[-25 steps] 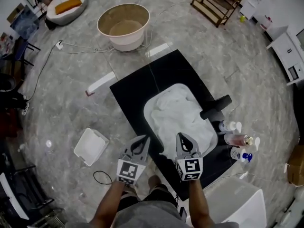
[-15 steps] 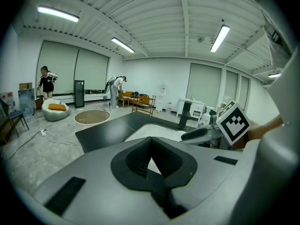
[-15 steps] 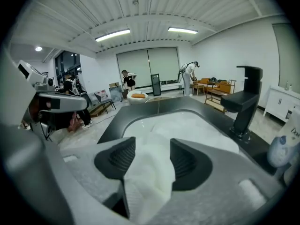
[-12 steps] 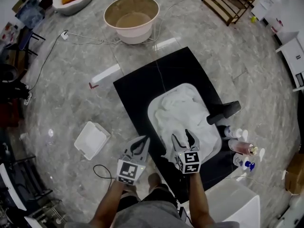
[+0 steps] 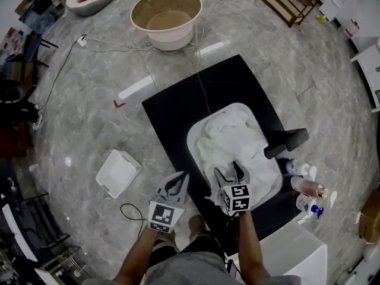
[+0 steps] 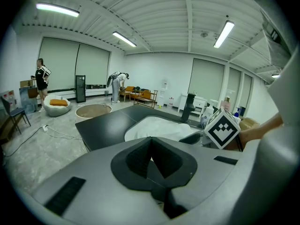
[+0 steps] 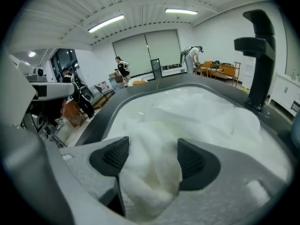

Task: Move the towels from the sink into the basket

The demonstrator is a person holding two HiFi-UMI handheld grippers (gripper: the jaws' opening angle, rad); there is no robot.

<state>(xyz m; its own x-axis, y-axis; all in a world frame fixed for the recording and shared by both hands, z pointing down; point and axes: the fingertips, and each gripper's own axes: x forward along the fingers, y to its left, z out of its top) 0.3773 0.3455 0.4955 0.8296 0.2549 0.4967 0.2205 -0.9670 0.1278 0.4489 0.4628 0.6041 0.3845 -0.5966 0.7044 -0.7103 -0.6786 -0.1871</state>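
White towels [image 5: 234,141] fill the sink [image 5: 192,142] set in a black counter [image 5: 178,117]. My right gripper [image 5: 231,172] is down at the near end of the sink. Its jaws have just been opening, and in the right gripper view a fold of towel [image 7: 150,172] bulges up between the spread pads [image 7: 112,156] of the right gripper [image 7: 152,161]. My left gripper [image 5: 177,183] hovers off the counter's near left edge; the left gripper view shows the left gripper [image 6: 151,157] shut and empty. The round beige basket [image 5: 167,16] stands on the floor far beyond the counter.
A black faucet [image 5: 286,142] rises at the sink's right side, with bottles [image 5: 306,186] just behind it. A white tray [image 5: 117,173] and cables lie on the floor to the left. A white cabinet [image 5: 291,251] is by my right arm.
My right gripper has dropped onto the near towels and its jaws have gone from shut to wide. The left gripper has sunk a little.
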